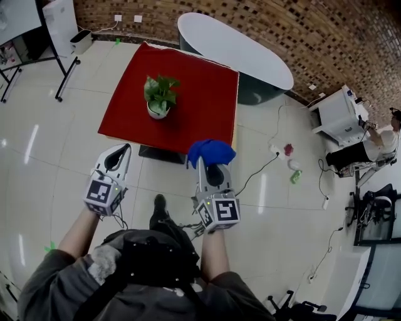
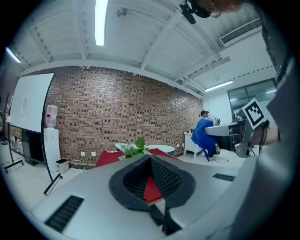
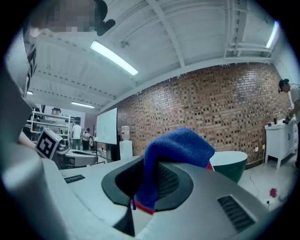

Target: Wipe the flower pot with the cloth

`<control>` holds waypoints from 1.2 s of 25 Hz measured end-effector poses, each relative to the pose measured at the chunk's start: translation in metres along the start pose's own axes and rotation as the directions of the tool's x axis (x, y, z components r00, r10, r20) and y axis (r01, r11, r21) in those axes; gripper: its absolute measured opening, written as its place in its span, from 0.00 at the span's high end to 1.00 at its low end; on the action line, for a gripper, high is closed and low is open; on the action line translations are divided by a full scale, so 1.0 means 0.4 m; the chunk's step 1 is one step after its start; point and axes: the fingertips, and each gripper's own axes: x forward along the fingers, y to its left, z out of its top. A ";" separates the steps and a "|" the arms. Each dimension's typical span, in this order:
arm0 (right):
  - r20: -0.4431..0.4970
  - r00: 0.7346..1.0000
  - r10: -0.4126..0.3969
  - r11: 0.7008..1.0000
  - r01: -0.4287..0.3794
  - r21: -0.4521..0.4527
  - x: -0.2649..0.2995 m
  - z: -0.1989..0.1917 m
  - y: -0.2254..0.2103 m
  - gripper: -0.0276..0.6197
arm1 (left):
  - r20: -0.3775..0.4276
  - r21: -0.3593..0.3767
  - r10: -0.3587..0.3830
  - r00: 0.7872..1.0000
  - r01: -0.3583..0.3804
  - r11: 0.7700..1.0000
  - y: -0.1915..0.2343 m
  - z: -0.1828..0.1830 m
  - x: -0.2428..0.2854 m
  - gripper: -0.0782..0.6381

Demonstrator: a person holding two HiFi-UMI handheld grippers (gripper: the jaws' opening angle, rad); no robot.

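1. Far left, we see a whiteboard on a wheeled stand on the tiled floor.
2. We see the left gripper held low over the floor, in front of the table. Its jaws are fully together with nothing between them.
3. We find the flower pot, white with a green plant, upright on the left half of the red table. It's well ahead of both grippers and neither touches it.
4. In the left gripper view we see the plant's leaves poking up just over the jaw tips, with the brick wall behind.
5. We see the right gripper near the table's front edge, right of the pot, with its jaws clamped on the blue cloth. The cloth bunches over the jaw tips and hangs down into the gap.
6. Behind the red table, to the right, we see a white oval table.
7. Far right, we see a person by a white cabinet.
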 end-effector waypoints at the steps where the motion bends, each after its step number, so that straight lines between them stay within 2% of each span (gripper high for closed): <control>1: -0.012 1.000 0.004 1.000 -0.004 0.000 0.030 0.003 -0.035 0.86 | 0.012 -0.004 0.012 1.000 -0.012 1.000 0.004 0.014 0.037 0.85; 5: -0.036 0.999 0.031 0.999 -0.031 0.008 0.151 0.044 -0.158 0.86 | 0.076 -0.010 0.057 0.996 -0.056 0.998 0.029 0.085 0.174 0.85; 8: -0.054 0.997 0.061 0.998 -0.060 0.019 0.257 0.102 -0.245 0.86 | 0.066 -0.015 0.068 0.996 -0.067 0.998 0.059 0.144 0.289 0.85; 10: -0.061 0.994 0.086 0.996 -0.084 0.034 0.312 0.113 -0.283 0.86 | 0.042 -0.016 0.062 0.997 -0.061 0.998 0.071 0.147 0.351 0.72; 14: -0.085 0.988 0.131 0.991 -0.128 0.032 0.375 0.067 -0.331 0.86 | -0.021 0.009 0.037 0.999 -0.037 0.999 0.060 0.091 0.437 0.63; 17: -0.110 0.981 0.162 0.987 -0.159 0.031 0.436 0.026 -0.347 0.86 | -0.066 -0.019 0.007 0.998 -0.008 1.000 0.071 0.043 0.500 0.43; 19: -0.134 0.976 0.170 0.985 -0.166 0.042 0.471 -0.008 -0.354 0.86 | -0.106 -0.031 0.012 0.994 -0.015 0.999 0.091 0.002 0.536 0.34; 22: -0.163 0.972 0.171 0.985 -0.163 0.056 0.519 -0.044 -0.358 0.86 | -0.144 -0.013 0.020 0.989 -0.022 1.000 0.129 -0.055 0.589 0.29; 27: -0.213 0.963 0.165 0.986 -0.160 0.042 0.590 -0.117 -0.373 0.86 | -0.199 0.006 -0.018 0.980 0.020 1.000 0.169 -0.143 0.707 0.26; 30: -0.284 0.945 0.165 0.986 -0.160 0.042 0.647 -0.190 -0.387 0.86 | -0.205 0.007 -0.025 0.978 0.027 1.000 0.201 -0.178 0.768 0.26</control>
